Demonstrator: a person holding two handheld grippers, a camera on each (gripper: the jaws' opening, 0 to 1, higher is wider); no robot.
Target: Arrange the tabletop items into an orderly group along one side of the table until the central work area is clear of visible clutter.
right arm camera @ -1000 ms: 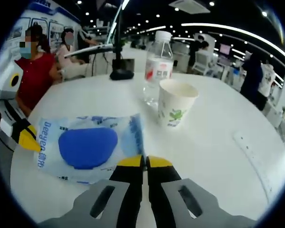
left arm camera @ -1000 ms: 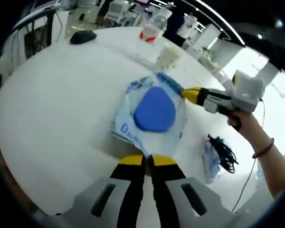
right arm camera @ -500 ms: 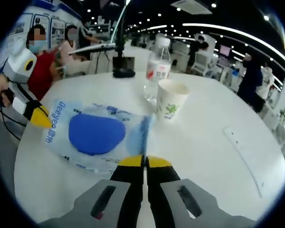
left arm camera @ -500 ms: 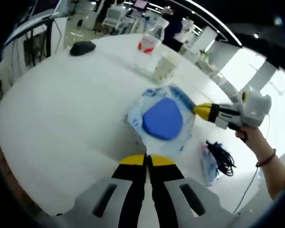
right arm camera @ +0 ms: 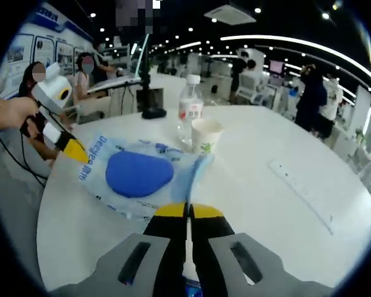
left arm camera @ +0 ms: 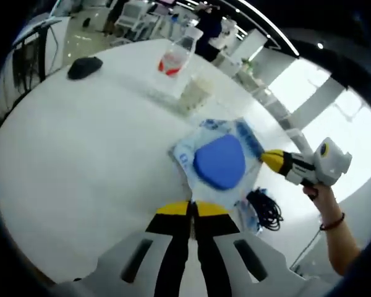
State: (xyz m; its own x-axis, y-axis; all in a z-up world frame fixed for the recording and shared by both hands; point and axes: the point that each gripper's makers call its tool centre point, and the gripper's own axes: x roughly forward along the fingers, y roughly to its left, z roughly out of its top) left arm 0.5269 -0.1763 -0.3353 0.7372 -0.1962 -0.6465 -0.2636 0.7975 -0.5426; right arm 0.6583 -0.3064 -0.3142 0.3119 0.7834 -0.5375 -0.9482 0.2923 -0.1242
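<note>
Pouch (right arm camera: 139, 176) shifted toward one cup (right arm camera: 206, 135), one bottle (right arm camera: 189, 114)

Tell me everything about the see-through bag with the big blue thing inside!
The bag is a clear, crinkly plastic packet with blue printed letters and a blue strip along one edge. Inside sits a flat, rounded, bright blue pad. The packet is stretched between the two grippers: the right gripper pinches one edge and the left gripper pinches the opposite one. It hangs slanted, low over the white table, near a paper cup and a water bottle.
</note>
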